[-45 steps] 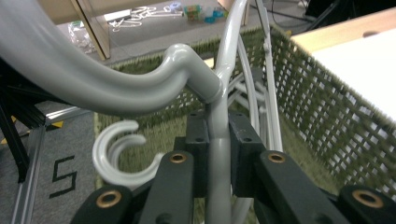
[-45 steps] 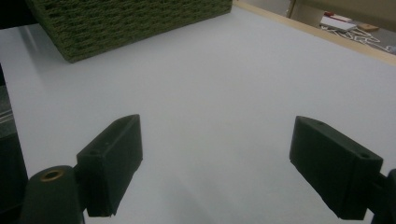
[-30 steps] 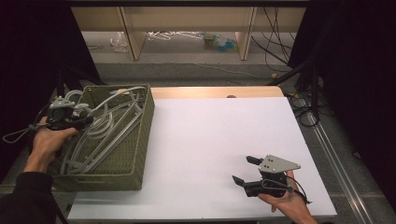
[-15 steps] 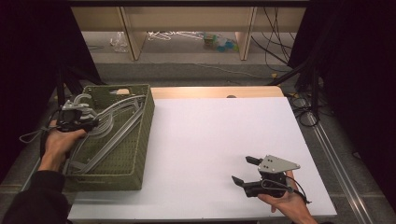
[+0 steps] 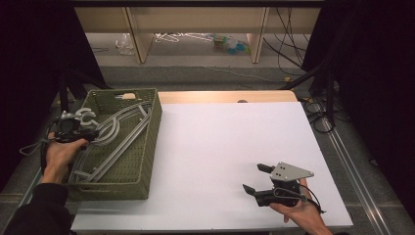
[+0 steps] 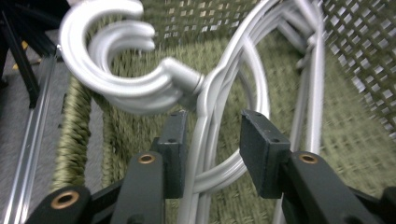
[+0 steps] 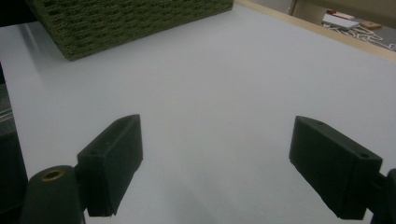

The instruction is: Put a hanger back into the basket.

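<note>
Silver-grey hangers in an olive-green woven basket, white table.

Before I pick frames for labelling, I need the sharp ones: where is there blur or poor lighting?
Left gripper view: the hanger hooks are smeared and overexposed, and the basket weave is soft. Right gripper view: the table is evenly lit, while the right hand-held gripper is dim and slightly soft. High view: the room around the table is dark.
</note>
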A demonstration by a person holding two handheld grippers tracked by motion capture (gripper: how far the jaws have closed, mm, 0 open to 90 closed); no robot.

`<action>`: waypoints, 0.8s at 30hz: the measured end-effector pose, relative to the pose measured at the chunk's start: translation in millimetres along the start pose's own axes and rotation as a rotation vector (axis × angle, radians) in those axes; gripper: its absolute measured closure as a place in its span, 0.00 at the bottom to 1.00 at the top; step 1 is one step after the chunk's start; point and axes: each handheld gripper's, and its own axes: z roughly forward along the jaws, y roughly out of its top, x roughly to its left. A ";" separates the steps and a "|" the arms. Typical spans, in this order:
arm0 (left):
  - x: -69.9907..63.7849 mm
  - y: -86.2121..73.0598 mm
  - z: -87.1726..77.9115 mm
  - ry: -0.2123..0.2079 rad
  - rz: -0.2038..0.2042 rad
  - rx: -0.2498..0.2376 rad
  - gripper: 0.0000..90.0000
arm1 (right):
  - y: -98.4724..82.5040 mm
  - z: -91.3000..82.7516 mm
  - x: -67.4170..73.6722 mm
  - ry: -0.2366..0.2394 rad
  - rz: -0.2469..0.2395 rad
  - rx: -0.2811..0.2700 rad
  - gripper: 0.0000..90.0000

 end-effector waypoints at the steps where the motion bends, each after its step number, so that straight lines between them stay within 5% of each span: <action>1: -1.2 0.5 -2.6 -0.006 -0.001 -0.014 0.67 | 0.0 0.0 0.2 0.001 -0.001 0.002 0.20; 17: -50.9 -5.7 -57.5 -0.177 -0.028 -0.260 0.39 | 0.3 -0.6 0.0 0.001 0.012 -0.010 0.20; 24: -81.1 -17.3 -80.6 -0.217 0.054 -0.310 0.33 | 0.3 -0.5 -0.2 0.008 0.028 -0.012 0.20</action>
